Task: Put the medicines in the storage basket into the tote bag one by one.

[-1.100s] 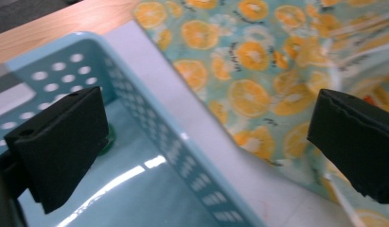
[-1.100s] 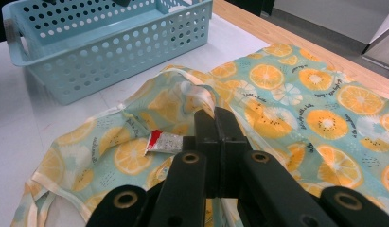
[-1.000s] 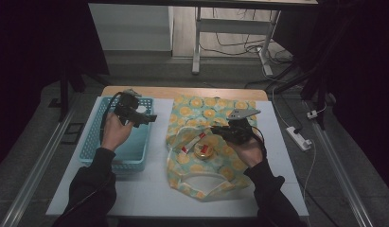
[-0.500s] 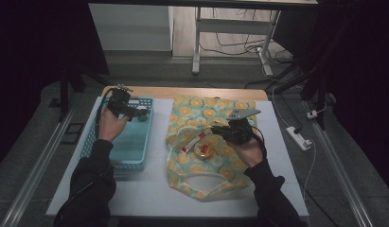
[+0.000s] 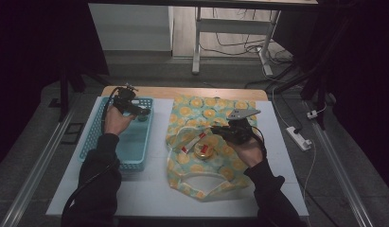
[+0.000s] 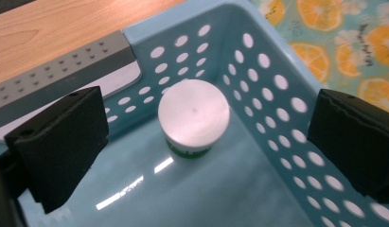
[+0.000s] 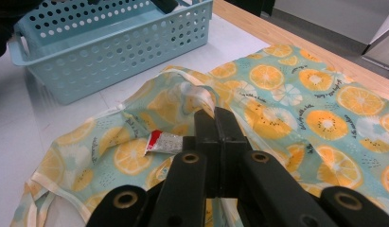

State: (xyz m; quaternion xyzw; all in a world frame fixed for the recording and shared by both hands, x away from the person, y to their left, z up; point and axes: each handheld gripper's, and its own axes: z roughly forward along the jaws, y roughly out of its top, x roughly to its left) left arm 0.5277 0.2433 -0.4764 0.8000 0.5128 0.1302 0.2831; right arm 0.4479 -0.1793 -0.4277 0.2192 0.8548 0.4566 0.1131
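Note:
A white-lidded jar [image 6: 194,116] with a green label stands in the far corner of the light blue basket [image 6: 277,94]. My left gripper [image 6: 206,137] hovers open just above it, one jaw on each side, touching nothing. In the high view this gripper [image 5: 137,112] is over the basket's [image 5: 95,137] far end. My right gripper [image 7: 216,118] is shut, and the pale strap [image 7: 201,94] of the orange-print bag [image 7: 296,94] runs into its tips. A red and silver tube [image 7: 163,142] lies on the bag, beside a gold-lidded jar [image 5: 203,150].
The basket and bag lie side by side on a white table top [image 5: 149,189] with a wooden strip [image 5: 182,92] along its far edge. A white power strip [image 5: 298,138] lies off the right edge. A grey studded bar [image 6: 55,75] sits behind the basket.
My left gripper has moved from above the basket's middle toward its far end and sunk lower. The right gripper and the bag have stayed put.

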